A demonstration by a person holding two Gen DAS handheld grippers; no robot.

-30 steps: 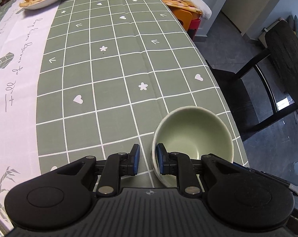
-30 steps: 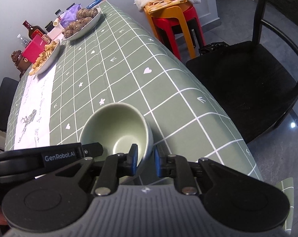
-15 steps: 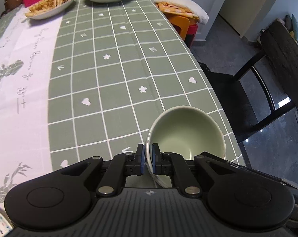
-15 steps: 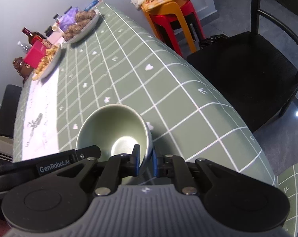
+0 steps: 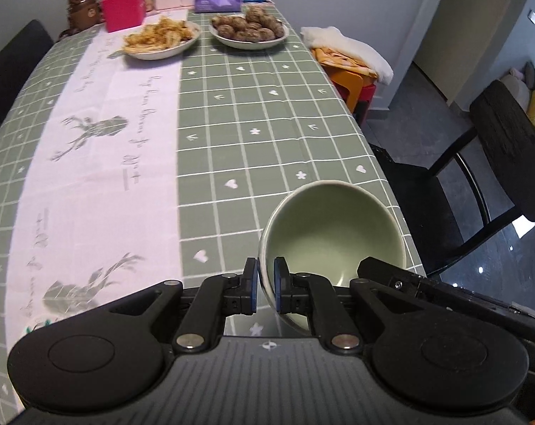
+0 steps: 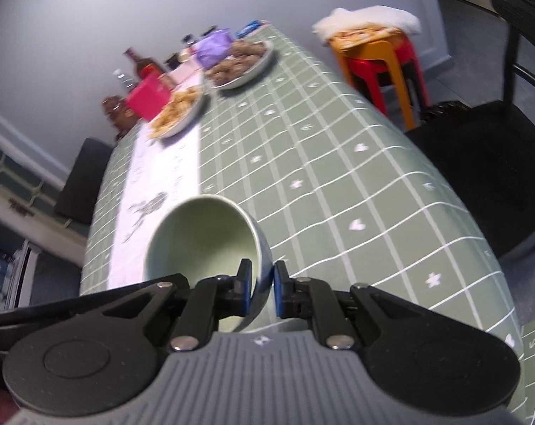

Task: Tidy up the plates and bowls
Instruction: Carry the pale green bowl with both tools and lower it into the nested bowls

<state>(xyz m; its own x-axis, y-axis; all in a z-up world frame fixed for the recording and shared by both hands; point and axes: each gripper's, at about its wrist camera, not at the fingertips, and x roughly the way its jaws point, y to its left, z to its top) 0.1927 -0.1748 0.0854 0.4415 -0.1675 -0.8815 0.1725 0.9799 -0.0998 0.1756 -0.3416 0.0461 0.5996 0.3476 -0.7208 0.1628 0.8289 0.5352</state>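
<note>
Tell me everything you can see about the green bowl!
The green bowl is pale green, smooth and glossy, like glazed ceramic, with a lighter rim. It is round, deep and empty. It is tilted, its opening facing away from the cameras, over the near right part of the checked tablecloth. The left gripper pinches its rim on one side and the right gripper pinches the other side, each with one finger inside and one outside. Nothing else touches it that I can see.

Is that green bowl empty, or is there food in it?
Empty. The bowl shows a bare, smooth green inside in both views, with both grippers clamped on its rim.
</note>
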